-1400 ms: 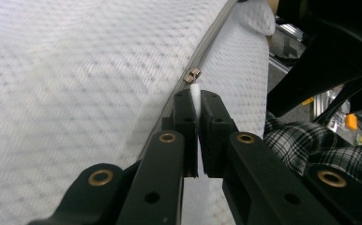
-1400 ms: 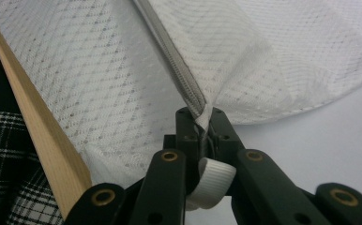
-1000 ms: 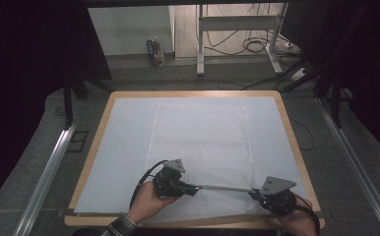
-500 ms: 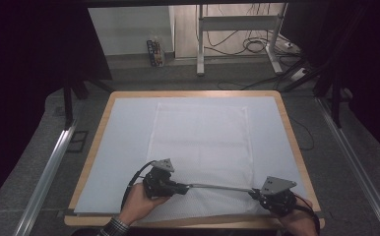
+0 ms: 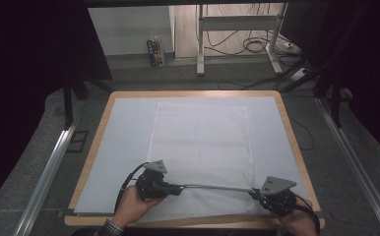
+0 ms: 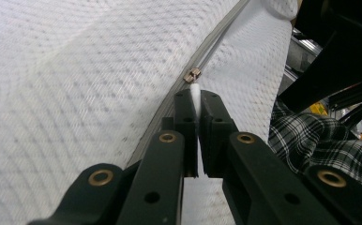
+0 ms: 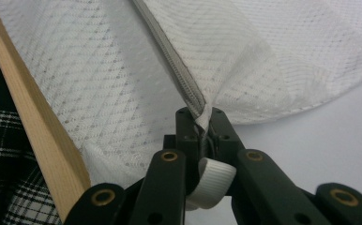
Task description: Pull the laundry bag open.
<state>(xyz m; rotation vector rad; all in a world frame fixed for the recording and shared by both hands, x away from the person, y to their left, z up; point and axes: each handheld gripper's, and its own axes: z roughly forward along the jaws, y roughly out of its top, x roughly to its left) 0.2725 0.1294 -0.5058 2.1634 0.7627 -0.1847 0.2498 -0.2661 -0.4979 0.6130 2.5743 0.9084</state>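
With the left hand-held gripper (image 6: 196, 101) clamped on the zipper pull (image 6: 192, 75) and the right hand-held gripper (image 7: 201, 123) pinching the zipper's end, the white mesh laundry bag (image 5: 200, 142) on the surface (image 5: 97, 130) could bunch, jamming the slider.

A wooden-edged table (image 5: 291, 142) stands on grey carpet (image 5: 40, 142) between two metal rails (image 5: 45, 174); beyond it, a white desk frame (image 5: 200, 39), tangled cables (image 5: 257, 46) and dark curtains (image 5: 30, 44) in dim light
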